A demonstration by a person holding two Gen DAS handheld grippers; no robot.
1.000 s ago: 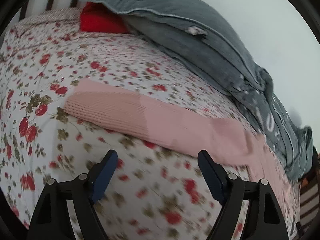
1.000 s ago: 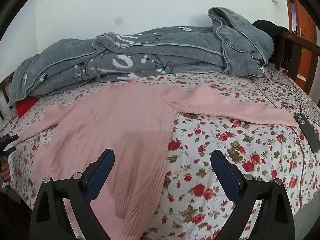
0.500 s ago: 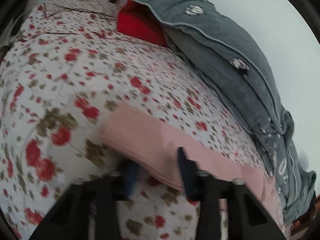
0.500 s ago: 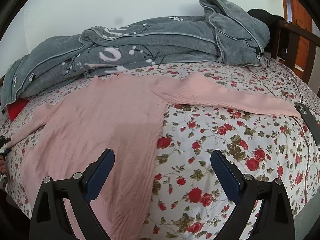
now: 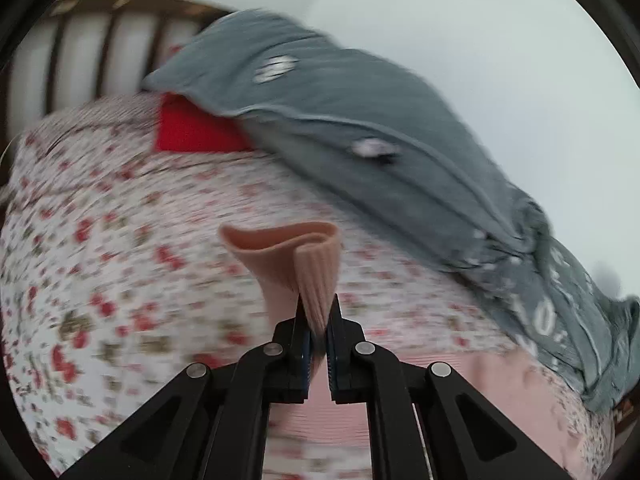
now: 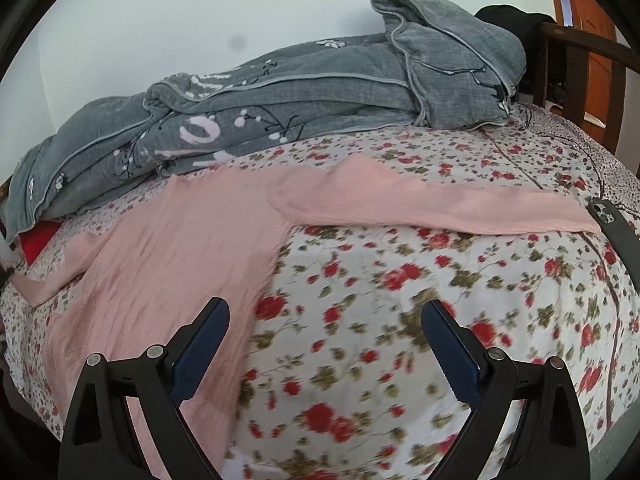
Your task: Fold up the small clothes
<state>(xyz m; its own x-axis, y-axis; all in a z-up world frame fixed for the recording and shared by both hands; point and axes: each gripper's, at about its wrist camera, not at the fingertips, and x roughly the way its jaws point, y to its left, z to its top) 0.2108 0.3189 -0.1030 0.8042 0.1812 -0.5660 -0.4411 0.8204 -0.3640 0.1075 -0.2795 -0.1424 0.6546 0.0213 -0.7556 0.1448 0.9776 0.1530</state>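
A pink ribbed sweater (image 6: 168,256) lies spread on the floral bedsheet (image 6: 400,320), its right sleeve (image 6: 440,208) stretched out flat. My left gripper (image 5: 318,308) is shut on the cuff of the left sleeve (image 5: 316,276), and the cuff curls up off the sheet. In the right wrist view that lifted sleeve end (image 6: 36,292) shows at the far left edge. My right gripper (image 6: 324,320) hangs open above the sheet, just right of the sweater's hem, with nothing between its fingers.
A rumpled grey quilt (image 6: 280,96) runs along the wall side of the bed. A red cushion (image 5: 192,136) peeks from under it near the slatted headboard (image 5: 80,56). A dark phone (image 6: 616,228) lies by the right sleeve's cuff. A wooden footboard (image 6: 576,52) stands at the right.
My left gripper went forward to the sleeve cuff, closed on it and lifted it off the sheet. My right gripper shifted rightwards over the bed, still open.
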